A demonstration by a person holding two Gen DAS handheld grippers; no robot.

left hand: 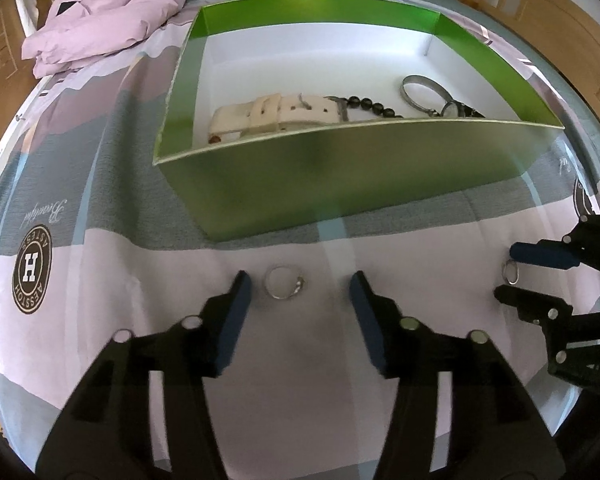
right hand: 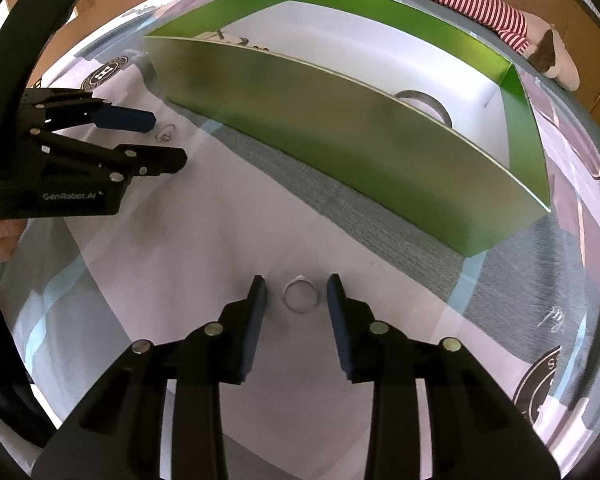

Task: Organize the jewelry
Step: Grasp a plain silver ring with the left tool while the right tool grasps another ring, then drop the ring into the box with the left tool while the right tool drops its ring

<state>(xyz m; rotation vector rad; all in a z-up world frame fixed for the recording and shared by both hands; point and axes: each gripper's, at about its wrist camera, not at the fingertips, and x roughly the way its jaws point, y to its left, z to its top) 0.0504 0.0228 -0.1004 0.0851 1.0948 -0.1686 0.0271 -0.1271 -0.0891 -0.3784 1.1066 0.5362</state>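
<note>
Ahead of you, upper centre, the green box point(left hand: 340, 176) walls off the way forward. Bare bedspread point(left hand: 300, 360) in the lower middle lies open. Pink jacket point(left hand: 112, 12) crowds the upper left.

A round dark badge point(left hand: 32, 270) printed on the bedsheet point(left hand: 140, 264), near its left edge, shows a large white "H". Script lettering beside it is unreadable. The left gripper point(right hand: 168, 144) body reads "GenRobot.AI".
</note>
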